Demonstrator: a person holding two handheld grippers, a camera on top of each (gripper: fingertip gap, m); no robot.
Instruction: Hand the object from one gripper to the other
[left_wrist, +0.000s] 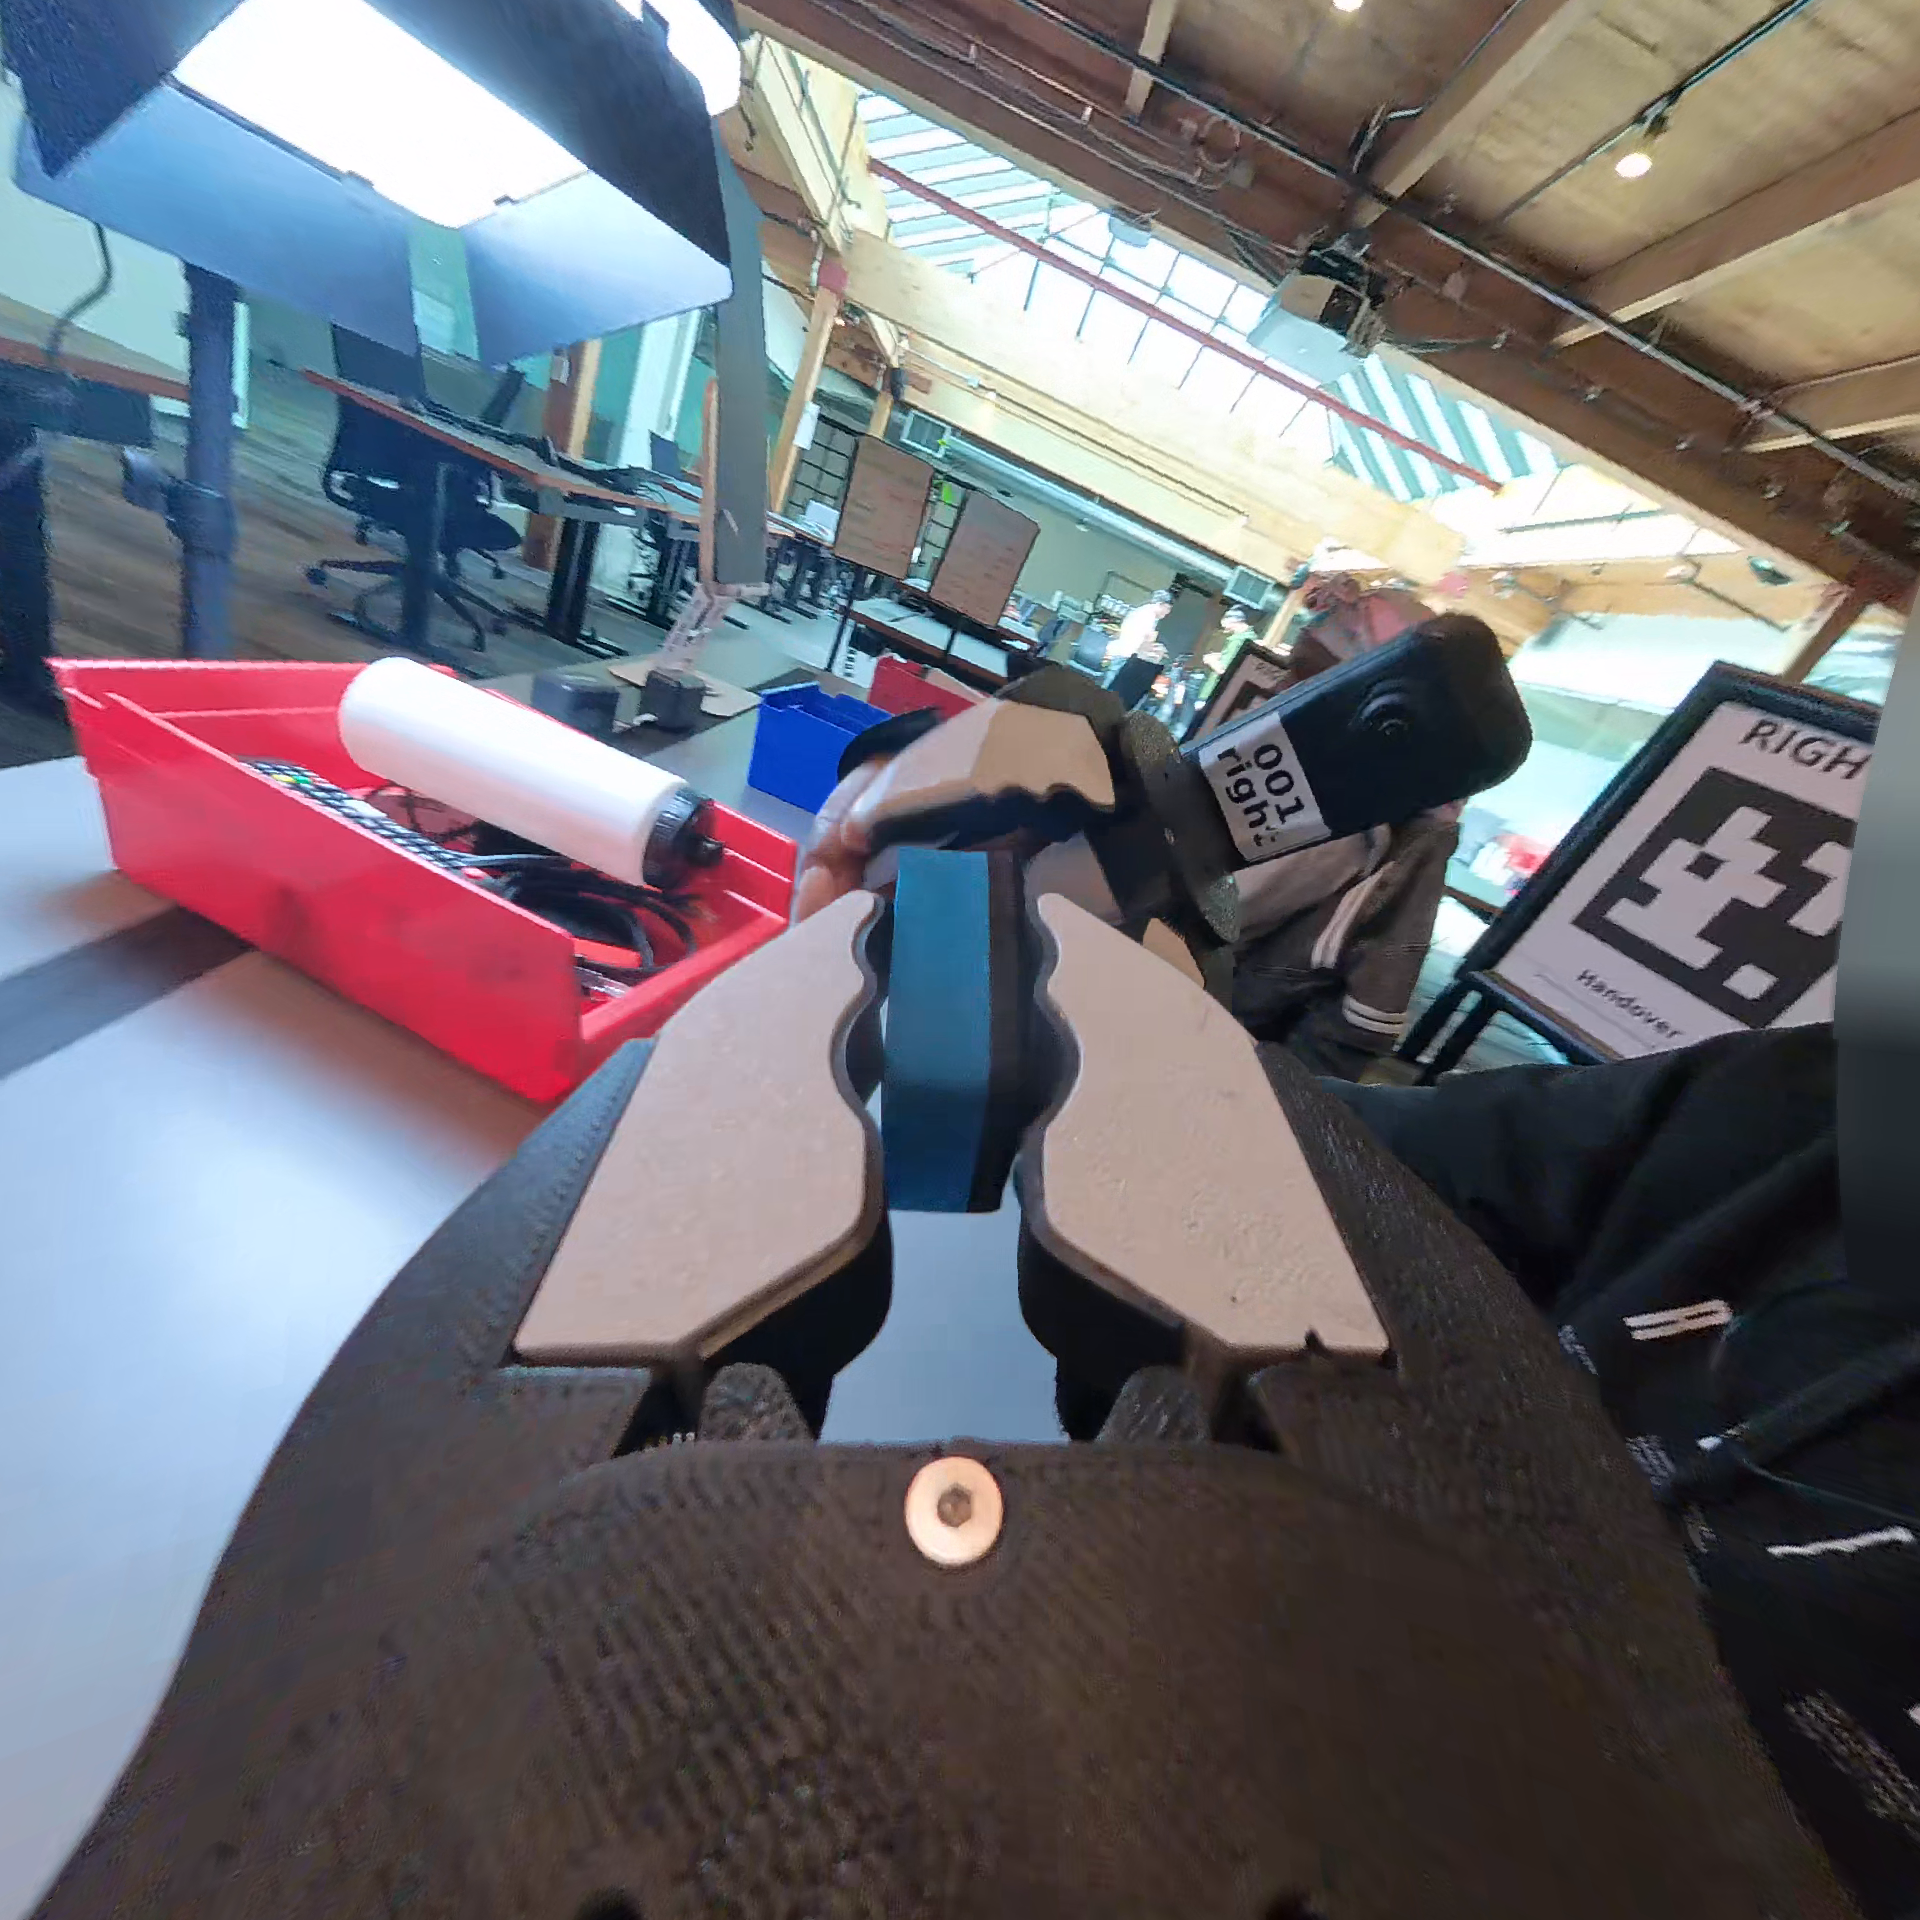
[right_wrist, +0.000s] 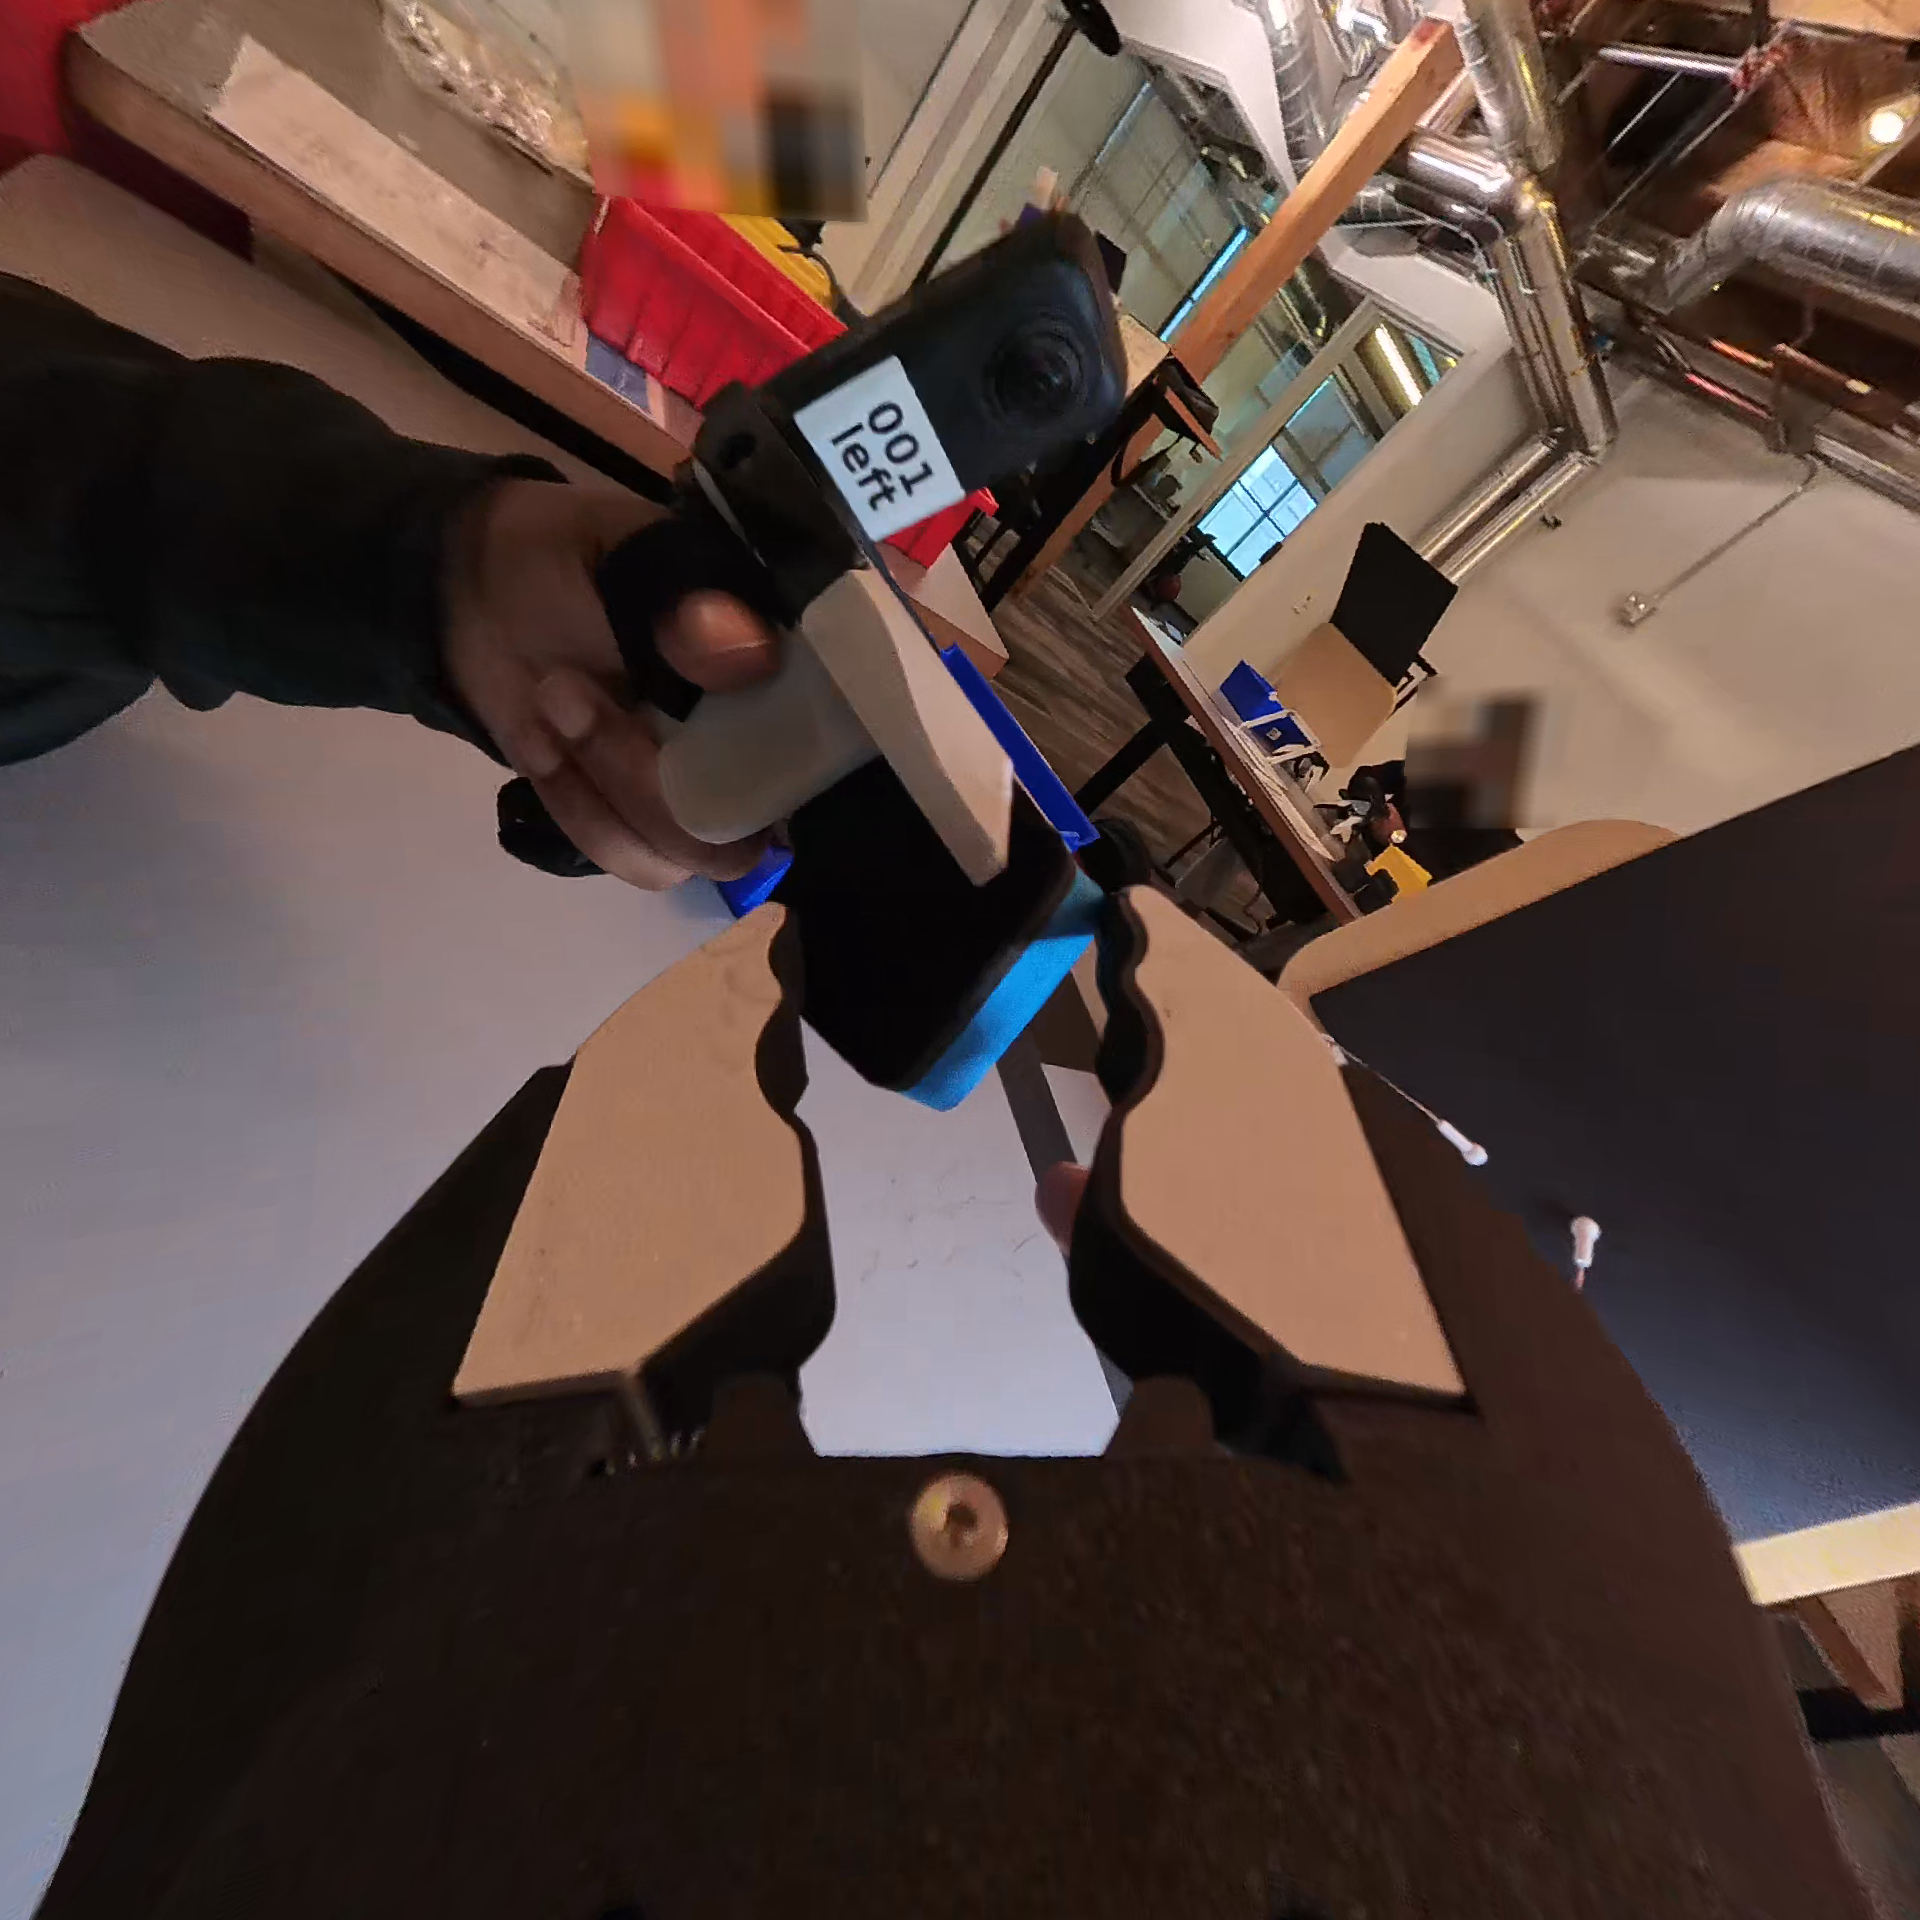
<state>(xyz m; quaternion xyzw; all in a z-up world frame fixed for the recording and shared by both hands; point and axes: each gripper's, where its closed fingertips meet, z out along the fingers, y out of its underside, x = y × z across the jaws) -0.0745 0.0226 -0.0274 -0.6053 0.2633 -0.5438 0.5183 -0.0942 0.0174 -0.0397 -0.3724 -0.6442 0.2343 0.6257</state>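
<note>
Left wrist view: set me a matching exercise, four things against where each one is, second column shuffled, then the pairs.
Things
1. blue and black block
2. white bottle
3. red bin
4. small blue bin

Places
A. on the grey table, with black cables inside
B. held in the left claw
C. farther back, beyond the red bin
D. lying on its side on top of the red bin

Pairs: 1-B; 2-D; 3-A; 4-C
</note>
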